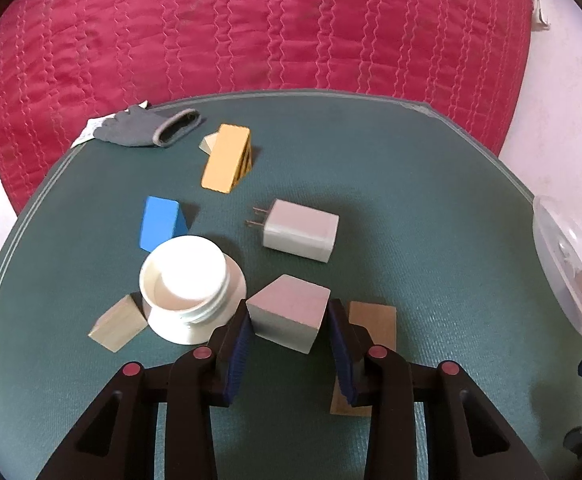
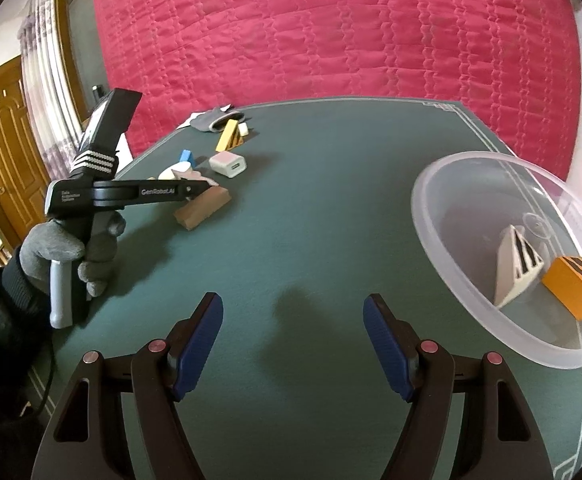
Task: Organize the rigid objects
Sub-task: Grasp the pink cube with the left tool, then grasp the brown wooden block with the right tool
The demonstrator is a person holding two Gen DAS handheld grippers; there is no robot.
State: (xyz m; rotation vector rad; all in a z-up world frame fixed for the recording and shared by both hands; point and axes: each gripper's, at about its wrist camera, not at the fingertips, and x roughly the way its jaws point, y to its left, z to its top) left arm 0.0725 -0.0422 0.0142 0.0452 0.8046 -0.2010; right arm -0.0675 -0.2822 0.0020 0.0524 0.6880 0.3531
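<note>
My left gripper (image 1: 289, 312) has its blue pads against both sides of a cube with a pink top and grey sides (image 1: 291, 312), which rests on the green table (image 1: 411, 208). A flat brown block (image 1: 373, 320) lies just right of it, partly behind the right finger. My right gripper (image 2: 293, 344) stands open over bare table, nothing between its fingers. A clear plastic bowl (image 2: 451, 200) to its right holds a white striped wedge (image 2: 511, 276) and an orange striped block (image 2: 569, 288). In the right wrist view a gloved hand (image 2: 63, 248) holds the left gripper (image 2: 201, 190).
Left of the cube sit a white round lid (image 1: 187, 280) and a beige wooden cube (image 1: 117, 328). Farther back lie a blue wedge (image 1: 159, 224), a white charger (image 1: 301, 232), a yellow striped block (image 1: 227, 158) and a grey glove (image 1: 147, 128). A red quilt (image 1: 251, 24) hangs behind the table.
</note>
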